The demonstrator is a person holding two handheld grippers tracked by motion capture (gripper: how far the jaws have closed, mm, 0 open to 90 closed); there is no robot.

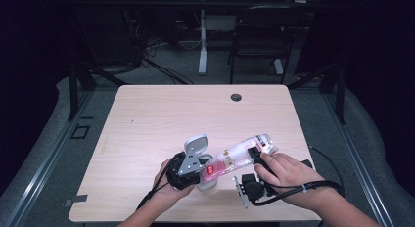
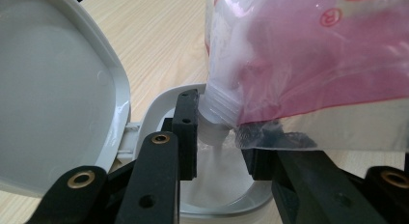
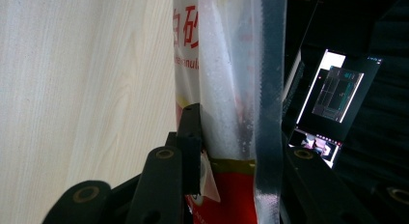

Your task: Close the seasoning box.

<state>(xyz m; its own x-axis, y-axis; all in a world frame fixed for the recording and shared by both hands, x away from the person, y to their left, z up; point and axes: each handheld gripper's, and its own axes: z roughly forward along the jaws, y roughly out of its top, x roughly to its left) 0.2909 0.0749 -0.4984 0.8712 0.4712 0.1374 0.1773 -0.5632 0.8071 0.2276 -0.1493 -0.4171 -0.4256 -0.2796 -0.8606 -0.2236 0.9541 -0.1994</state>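
table point(image 1: 161, 114): pale wood top with a small round hole point(image 1: 236, 97) near its far edge; bare apart from the work at the near edge.

chair point(image 1: 259, 36): dark frame, on the floor beyond the table's far side.

bag point(image 1: 235, 158): clear plastic pouch with red and pink print, holding white grains. it lies tilted across the near middle of the table, its spout end low at the left and its other end raised at the right. in the left gripper view the bag point(image 2: 308, 60) has its white threaded spout point(image 2: 214, 120) pointing down into the container, with white grains in the opening below it.

container point(image 1: 205, 180): white, round, standing on the table near the front edge under the bag's spout. its hinged lid point(image 1: 196, 144) stands up and open behind it; in the left gripper view the lid point(image 2: 53, 89) shows its pale inner face at the left and the container's rim point(image 2: 159, 105) curves round behind the jaws.

left gripper point(image 1: 188, 170): in the person's left hand, its jaws clamped on the container, one on each side of the rim.

right gripper point(image 1: 257, 156): in the person's right hand, jaws clenched on the raised end of the bag; in the right gripper view the bag point(image 3: 226, 89) is pressed between the two black jaws, which stand partly closed.

screen point(image 3: 333, 93): lit, in the dark background of the right gripper view.
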